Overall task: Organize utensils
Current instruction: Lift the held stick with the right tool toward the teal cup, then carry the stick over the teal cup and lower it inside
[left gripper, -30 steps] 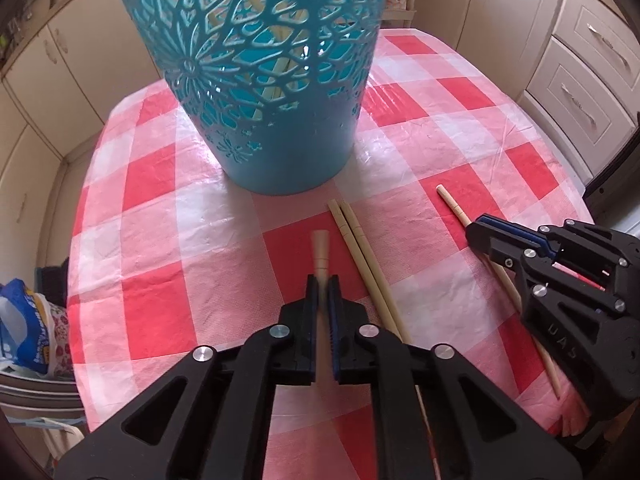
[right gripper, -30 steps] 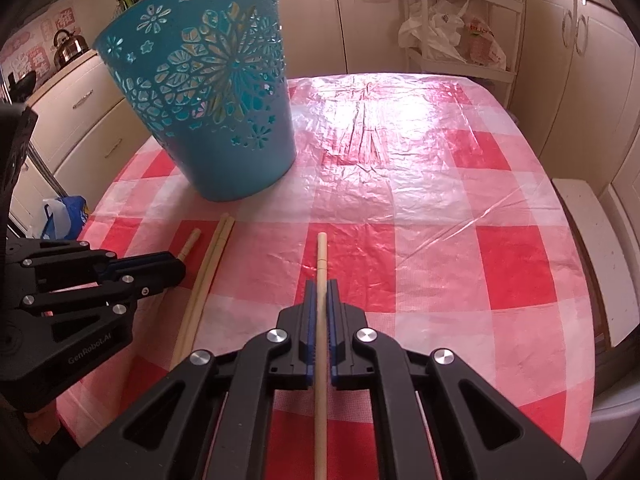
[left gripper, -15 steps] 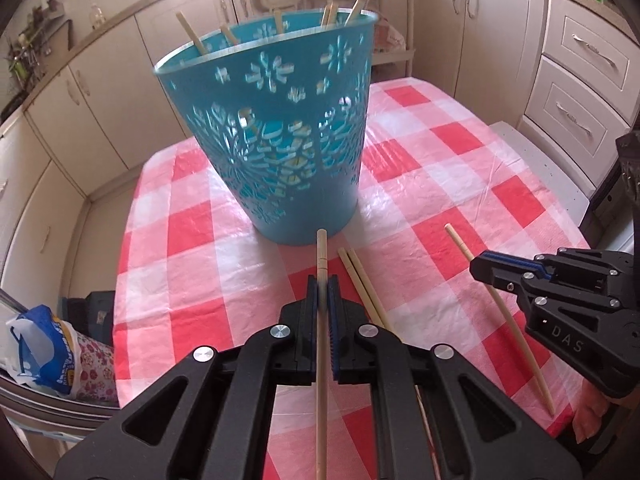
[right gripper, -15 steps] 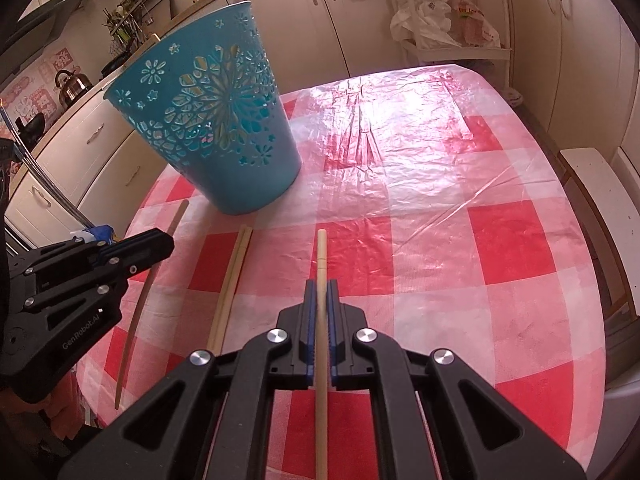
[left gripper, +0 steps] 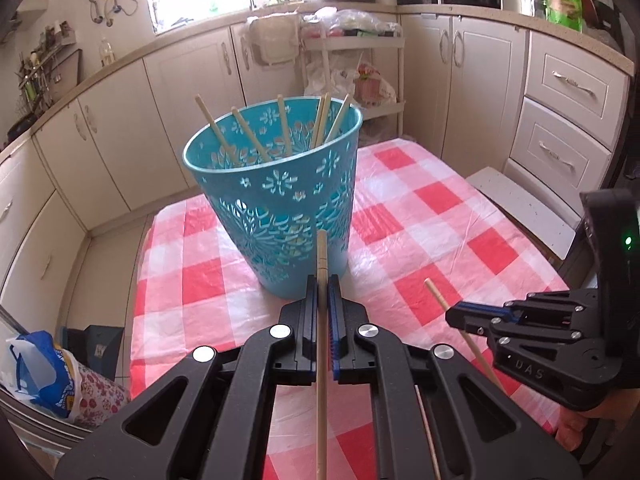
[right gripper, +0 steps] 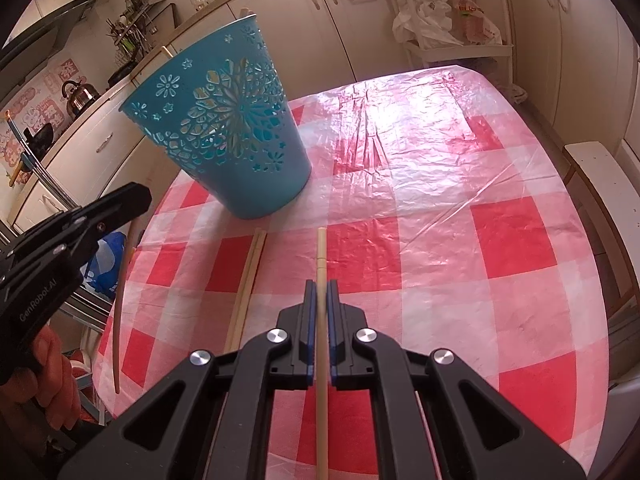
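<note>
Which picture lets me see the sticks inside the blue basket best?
The left wrist view: it looks over the perforated blue plastic basket's rim at five wooden chopsticks leaning inside. The right wrist view shows mostly its outside wall, with only tips above the rim.

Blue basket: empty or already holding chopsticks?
Holding some. Several chopsticks stick up past the rim of the blue basket, leaning on its inner wall.

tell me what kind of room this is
Most likely a home kitchen: cream cabinets run under a countertop along the walls, a kettle sits on the counter, and a table with a red checked cloth stands in the middle.
</note>
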`<state>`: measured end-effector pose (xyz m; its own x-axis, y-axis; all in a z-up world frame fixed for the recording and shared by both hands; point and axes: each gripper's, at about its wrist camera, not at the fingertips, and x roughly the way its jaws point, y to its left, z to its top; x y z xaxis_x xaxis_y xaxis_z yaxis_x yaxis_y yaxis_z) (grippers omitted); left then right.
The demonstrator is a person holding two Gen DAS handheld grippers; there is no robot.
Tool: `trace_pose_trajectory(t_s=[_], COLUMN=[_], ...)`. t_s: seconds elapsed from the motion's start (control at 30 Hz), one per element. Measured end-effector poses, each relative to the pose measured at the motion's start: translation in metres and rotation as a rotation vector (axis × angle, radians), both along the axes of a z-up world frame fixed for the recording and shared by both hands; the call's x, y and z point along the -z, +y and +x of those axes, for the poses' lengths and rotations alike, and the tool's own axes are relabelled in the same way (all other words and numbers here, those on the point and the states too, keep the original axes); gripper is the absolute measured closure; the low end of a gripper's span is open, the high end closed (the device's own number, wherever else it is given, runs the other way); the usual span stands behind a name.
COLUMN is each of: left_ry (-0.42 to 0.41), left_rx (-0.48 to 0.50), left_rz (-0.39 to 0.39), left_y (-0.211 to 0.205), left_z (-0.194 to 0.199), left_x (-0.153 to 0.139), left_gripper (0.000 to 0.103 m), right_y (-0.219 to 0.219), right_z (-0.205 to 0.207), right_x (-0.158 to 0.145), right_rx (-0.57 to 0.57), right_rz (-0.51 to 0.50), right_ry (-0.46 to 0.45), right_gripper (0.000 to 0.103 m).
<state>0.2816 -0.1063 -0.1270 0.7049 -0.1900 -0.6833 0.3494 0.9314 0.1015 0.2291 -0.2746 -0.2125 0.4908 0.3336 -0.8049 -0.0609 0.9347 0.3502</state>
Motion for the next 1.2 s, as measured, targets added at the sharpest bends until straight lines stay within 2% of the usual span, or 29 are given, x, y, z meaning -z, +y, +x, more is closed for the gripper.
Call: trace_pose_trajectory(t_s=[0.17, 0.3, 0.43, 0.57, 0.77, 0.87, 1.2], left_ry=[-0.083, -0.175, -0.258, -0.329, -0.438, -0.490, -0.519], left_rx=[0.022, 0.015, -0.037, -0.086, -0.130, -0.147, -0.233], left_rz=[-0.094, -0.274, -0.415, -0.484, -0.555, -0.547, -0.507], left_y=[0.004, 0.025, 0.047, 0.056, 0.057, 0.051, 0.052], left_z=[-0.009, -0.011, -0.001, 0.017, 0.047, 0.065, 0.111], left_x=[-0.024, -0.058, -0.084, -0.103, -0.130, -0.135, -0.117], left_gripper=[0.098, 0.098, 0.098, 0.098, 0.098, 0.098, 0.098], right_y=[-0.003, -0.005, -0.007, -0.011, -0.016, -0.020, -0.021], right_z=[-0.002, -0.003, -0.005, -0.006, -0.006, -0.006, -0.004], right_x=[-0.003, -0.008, -0.012, -0.014, -0.017, -0.017, -0.019], right_rx=[0.009, 0.019, 0.025, 0.035, 0.045, 0.055, 0.056], right_rz=[0.029, 0.043, 0.064, 0.090, 0.114, 0.124, 0.135], right_ry=[-0.004, -0.019, -0.030, -0.036, -0.042, -0.044, -0.055], right_gripper=[0.097, 0.097, 0.097, 0.097, 0.097, 0.097, 0.097])
